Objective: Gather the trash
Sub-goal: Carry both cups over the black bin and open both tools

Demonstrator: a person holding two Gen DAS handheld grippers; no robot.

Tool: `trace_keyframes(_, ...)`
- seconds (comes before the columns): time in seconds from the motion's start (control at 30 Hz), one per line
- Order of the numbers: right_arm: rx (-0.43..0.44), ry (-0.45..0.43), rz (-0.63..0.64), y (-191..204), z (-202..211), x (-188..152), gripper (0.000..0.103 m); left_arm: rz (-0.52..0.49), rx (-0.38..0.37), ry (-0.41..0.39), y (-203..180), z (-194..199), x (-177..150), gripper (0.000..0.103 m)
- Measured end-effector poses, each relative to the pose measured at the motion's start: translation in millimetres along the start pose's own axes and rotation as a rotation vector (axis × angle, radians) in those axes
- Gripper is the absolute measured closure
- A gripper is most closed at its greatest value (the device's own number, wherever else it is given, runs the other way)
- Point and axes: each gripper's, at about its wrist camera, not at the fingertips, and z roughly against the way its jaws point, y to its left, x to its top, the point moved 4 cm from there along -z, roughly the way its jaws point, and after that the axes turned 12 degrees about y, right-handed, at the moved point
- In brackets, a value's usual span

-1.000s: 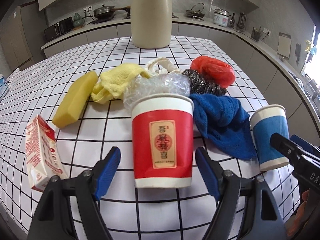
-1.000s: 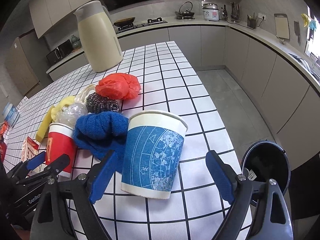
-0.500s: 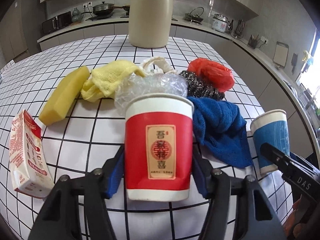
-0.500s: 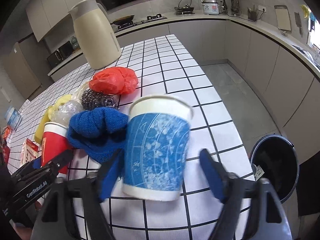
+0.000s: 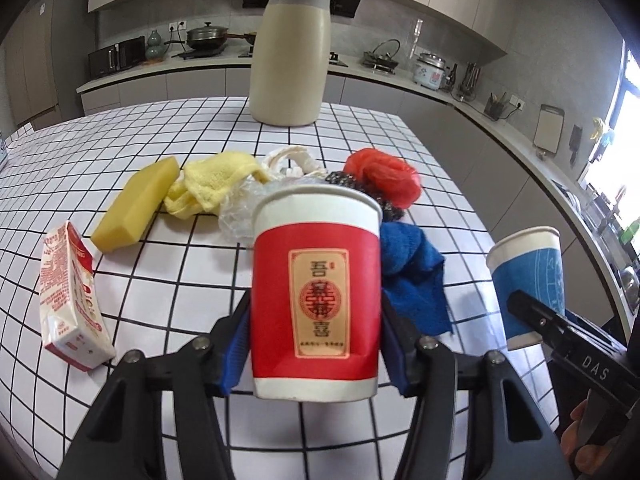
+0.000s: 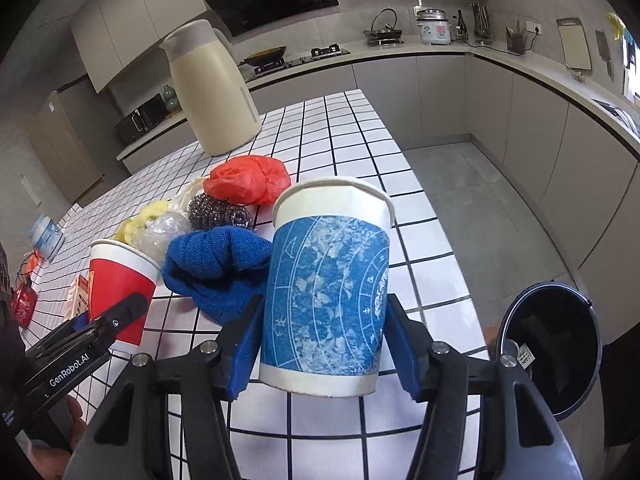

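A red paper cup (image 5: 316, 264) stands upright between the blue pads of my left gripper (image 5: 316, 344). The jaws are closing, and both pads press its lower sides. My right gripper (image 6: 322, 344) is shut on a blue paper cup (image 6: 328, 280), held slightly tilted near the table's right edge. Each wrist view shows the other cup: the blue cup (image 5: 528, 280) and the red cup (image 6: 120, 280). A black trash bin (image 6: 552, 344) stands open on the floor to the right of the table.
On the tiled table (image 5: 160, 292) lie a milk carton (image 5: 68, 300), a yellow sponge (image 5: 136, 204), a yellow cloth (image 5: 216, 180), clear plastic wrap (image 5: 236, 216), a steel scourer (image 6: 216, 212), a red plastic bag (image 6: 248, 178) and a blue cloth (image 6: 216, 264). A cream jug (image 5: 292, 56) stands behind.
Both grippers went from wide open around their cups to pressing on them. The left view has since tipped up a little with the red cup in its jaws.
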Motion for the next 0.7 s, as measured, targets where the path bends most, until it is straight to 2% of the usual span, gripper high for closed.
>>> trace_keyframes(0.3, 0.000, -0.041, -0.022, -32.3, 36.3, -9.3, 0.043, -0.062, -0.045, 0.004, -51.7, 12.3, -14.7, 0.045)
trace_keyframes(0.7, -0.070, -0.085, -0.134, -126.9, 90.7, -38.9, 0.043, -0.192, -0.151, 0.037, -160.1, 10.5, -30.8, 0.045)
